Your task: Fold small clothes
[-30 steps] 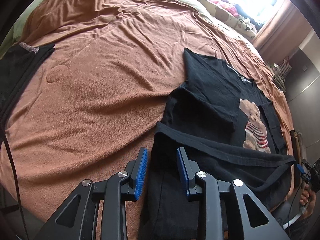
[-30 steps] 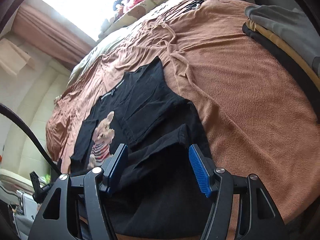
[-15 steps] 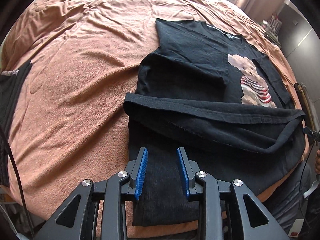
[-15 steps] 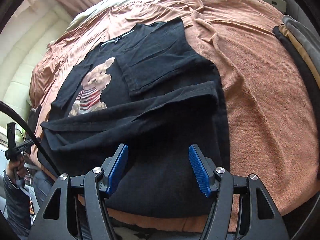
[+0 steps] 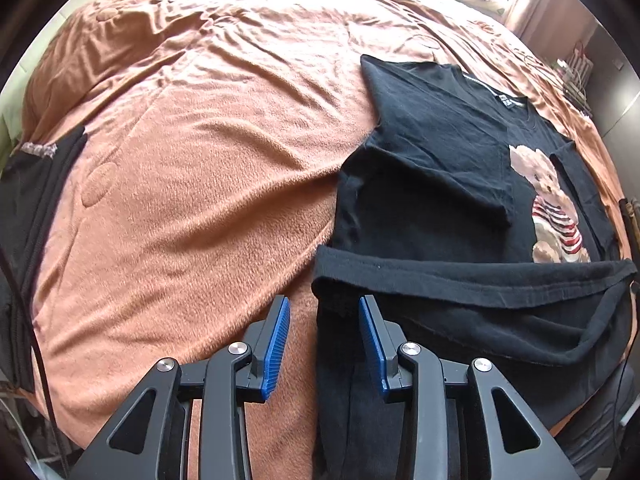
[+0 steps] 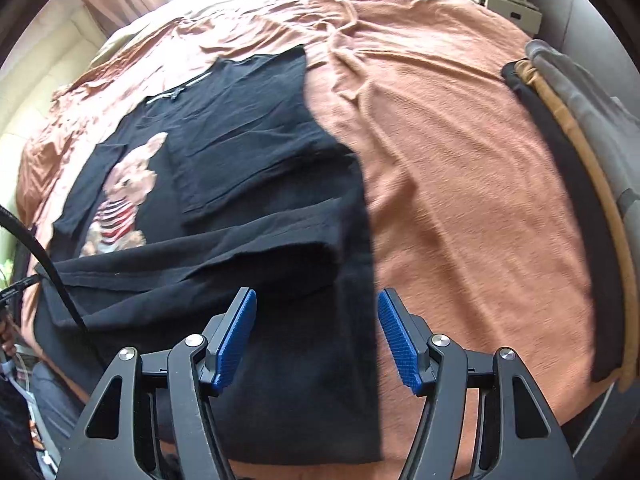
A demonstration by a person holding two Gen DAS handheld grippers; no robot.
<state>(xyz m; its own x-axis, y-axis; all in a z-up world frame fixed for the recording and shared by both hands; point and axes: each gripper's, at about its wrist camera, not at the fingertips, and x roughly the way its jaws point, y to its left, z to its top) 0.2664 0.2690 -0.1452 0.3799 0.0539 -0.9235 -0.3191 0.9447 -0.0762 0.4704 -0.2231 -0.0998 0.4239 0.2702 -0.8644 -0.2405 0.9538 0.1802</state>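
T-shirt edge between opening left jaws, unpinched.

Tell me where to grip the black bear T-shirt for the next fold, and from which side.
Grip the black T-shirt at the two ends of its rolled-back hem band, one gripper per corner, coming from the near bed edge. The band is raised and doubled, so pads can pinch it. The left gripper, jaws opening, is nearest its left end; the right gripper stands open above the other side.
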